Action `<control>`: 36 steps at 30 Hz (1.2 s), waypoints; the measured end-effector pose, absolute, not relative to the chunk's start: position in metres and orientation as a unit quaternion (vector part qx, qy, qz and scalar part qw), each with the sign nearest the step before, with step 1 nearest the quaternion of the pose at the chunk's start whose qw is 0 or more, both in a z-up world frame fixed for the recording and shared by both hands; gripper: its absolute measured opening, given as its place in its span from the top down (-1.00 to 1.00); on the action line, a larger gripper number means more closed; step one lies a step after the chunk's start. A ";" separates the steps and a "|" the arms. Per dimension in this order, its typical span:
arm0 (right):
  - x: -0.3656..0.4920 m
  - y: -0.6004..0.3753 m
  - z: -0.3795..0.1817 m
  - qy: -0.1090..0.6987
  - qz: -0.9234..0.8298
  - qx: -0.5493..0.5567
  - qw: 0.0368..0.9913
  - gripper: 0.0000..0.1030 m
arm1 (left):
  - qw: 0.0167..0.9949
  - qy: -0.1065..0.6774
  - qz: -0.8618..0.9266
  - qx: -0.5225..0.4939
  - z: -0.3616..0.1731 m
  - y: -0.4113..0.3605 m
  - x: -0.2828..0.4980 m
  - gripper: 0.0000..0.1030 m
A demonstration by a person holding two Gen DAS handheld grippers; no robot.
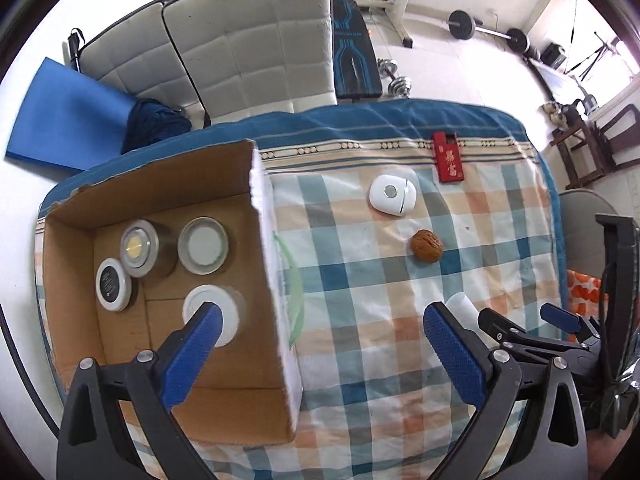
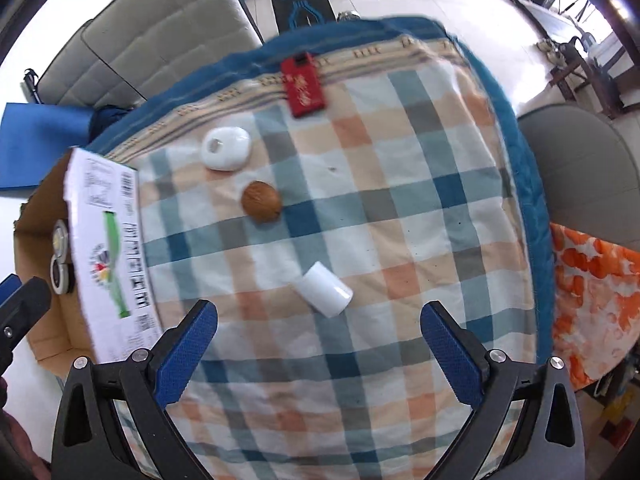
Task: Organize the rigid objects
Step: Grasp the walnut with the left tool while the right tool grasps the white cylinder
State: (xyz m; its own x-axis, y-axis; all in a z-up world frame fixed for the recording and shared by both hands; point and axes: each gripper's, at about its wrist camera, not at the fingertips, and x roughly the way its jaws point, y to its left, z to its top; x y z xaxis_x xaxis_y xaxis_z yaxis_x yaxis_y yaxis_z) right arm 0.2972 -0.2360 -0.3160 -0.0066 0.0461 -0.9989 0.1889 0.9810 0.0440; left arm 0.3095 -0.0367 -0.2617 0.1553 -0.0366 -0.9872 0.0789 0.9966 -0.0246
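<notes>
An open cardboard box [image 1: 168, 200] stands at the left of the checked tablecloth [image 1: 360, 280] and holds several round tins and jars, among them a white-lidded jar [image 1: 230, 312]. My left gripper [image 1: 324, 320] hangs open over the box's right wall, with nothing between its fingers. On the cloth lie a white cylinder [image 2: 326, 294], a walnut [image 2: 261, 202], a white oval device [image 2: 226, 148] and a red packet [image 2: 302, 90]. My right gripper [image 2: 320, 314] is open just in front of the cylinder and does not touch it. It also shows at the right of the left wrist view [image 1: 524, 320].
White padded chairs [image 1: 256, 40] stand behind the table, with a blue mat [image 1: 68, 120] and a weight bench [image 1: 354, 60] on the floor. An orange patterned cloth [image 2: 592, 300] and a grey chair [image 2: 580, 152] lie past the table's right edge.
</notes>
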 end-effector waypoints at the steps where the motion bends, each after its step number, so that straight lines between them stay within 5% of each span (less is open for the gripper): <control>1: 0.299 -0.240 -0.330 0.716 -0.050 0.085 0.691 -0.87 | 0.756 0.653 -0.035 0.021 -0.269 -0.041 0.312 -1.00; 14: 0.303 -0.240 -0.404 0.749 -0.020 0.093 0.656 0.20 | 0.728 0.682 -0.001 0.062 -0.314 -0.066 0.327 -1.00; 24: 0.318 -0.295 -0.381 0.739 -0.054 0.111 0.662 0.28 | 0.733 0.678 -0.052 -0.016 -0.308 -0.103 0.358 -0.98; 25: 0.320 -0.302 -0.380 0.738 -0.058 0.115 0.662 0.28 | 0.720 0.691 -0.057 -0.023 -0.321 -0.108 0.364 -0.92; 27: 0.325 -0.314 -0.381 0.736 -0.067 0.126 0.661 0.29 | 0.695 0.716 -0.061 -0.033 -0.345 -0.117 0.376 -0.16; 28: 0.327 -0.319 -0.382 0.736 -0.070 0.132 0.660 0.29 | 0.676 0.733 -0.066 -0.041 -0.361 -0.121 0.381 -0.02; 36: 0.336 -0.338 -0.391 0.738 -0.073 0.159 0.652 0.29 | 0.630 0.771 -0.064 -0.064 -0.406 -0.136 0.394 0.02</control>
State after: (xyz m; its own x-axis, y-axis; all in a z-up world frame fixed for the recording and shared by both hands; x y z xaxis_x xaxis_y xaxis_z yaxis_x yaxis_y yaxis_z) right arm 0.3361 -0.3382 -0.3908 -0.0987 0.1386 -0.9854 0.3301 0.9387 0.0990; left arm 0.3943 -0.1355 -0.4062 -0.1972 -0.1804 -0.9636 -0.0178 0.9834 -0.1805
